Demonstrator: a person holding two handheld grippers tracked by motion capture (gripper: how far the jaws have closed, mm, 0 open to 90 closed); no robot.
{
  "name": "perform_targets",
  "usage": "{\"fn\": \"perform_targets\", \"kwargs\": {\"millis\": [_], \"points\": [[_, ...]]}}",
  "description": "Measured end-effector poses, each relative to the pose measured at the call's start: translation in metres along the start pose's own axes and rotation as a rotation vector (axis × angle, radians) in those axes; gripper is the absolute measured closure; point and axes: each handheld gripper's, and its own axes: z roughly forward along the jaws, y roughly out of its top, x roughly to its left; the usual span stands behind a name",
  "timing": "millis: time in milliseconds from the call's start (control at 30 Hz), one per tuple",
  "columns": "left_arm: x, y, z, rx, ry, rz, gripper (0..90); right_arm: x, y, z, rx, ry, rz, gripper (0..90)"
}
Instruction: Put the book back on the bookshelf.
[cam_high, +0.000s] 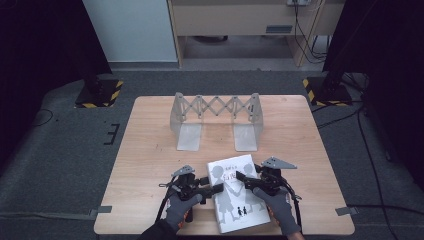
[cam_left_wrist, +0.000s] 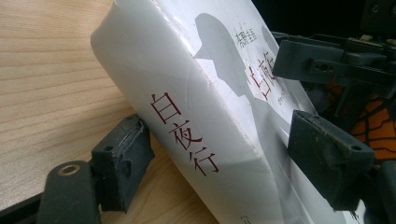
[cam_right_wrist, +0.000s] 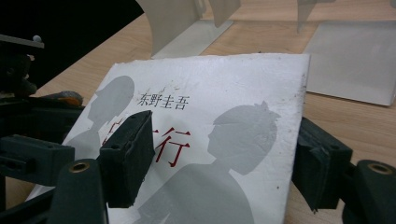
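Tongs grip both sides of the white book (cam_high: 235, 192): left tongs (cam_high: 216, 188) clamp its spine edge, right tongs (cam_high: 243, 178) pinch its right edge (cover up), near the tabletop's (cam_high: 150, 150) front edge, metal rack (cam_high: 216, 119) far behind.

We list: book (cam_left_wrist: 196, 93), glossy white paper cover, scuffed and creased; table (cam_high: 150, 150), pale matt wood grain; bookend rack (cam_high: 215, 117), smooth grey metal; gripper pads (cam_right_wrist: 126, 158), matt black rubbery foam.
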Motion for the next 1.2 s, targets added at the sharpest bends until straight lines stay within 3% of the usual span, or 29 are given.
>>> {"fn": "perform_targets", "kwargs": {"millis": [100,433,633,733,767,933,967,1033,1200], "points": [[-0.002,0.002,0.0,-0.009,-0.006,0.004,21.5,0.001,0.002,-0.003,-0.031,0.028,0.02,35.9],[-0.001,0.005,0.003,-0.004,-0.017,-0.008,20.9,0.004,0.004,-0.003,-0.072,0.052,0.012,38.6],[0.003,0.005,0.004,0.003,-0.025,-0.016,21.4,0.002,0.004,-0.001,-0.054,0.037,0.016,37.6],[0.004,0.005,0.002,-0.004,-0.03,-0.012,24.7,-0.001,0.003,0.0,-0.044,0.0,-0.015,30.1],[0.002,0.005,0.002,-0.003,-0.012,0.021,26.5,-0.003,0.001,0.0,-0.01,-0.044,-0.05,26.6],[0.001,0.004,0.001,-0.014,-0.018,0.009,28.0,-0.009,-0.003,0.002,-0.008,-0.001,0.015,25.5],[0.001,0.004,0.001,-0.014,-0.019,0.004,28.3,-0.01,-0.005,0.004,-0.009,0.017,0.06,24.9],[-0.001,0.004,0.0,-0.018,-0.022,0.007,28.5,-0.013,-0.006,0.004,-0.007,0.039,0.083,25.5],[-0.001,0.006,0.0,-0.017,-0.036,0.015,28.7,-0.012,-0.003,0.002,0.0,0.03,0.078,25.6]]}}
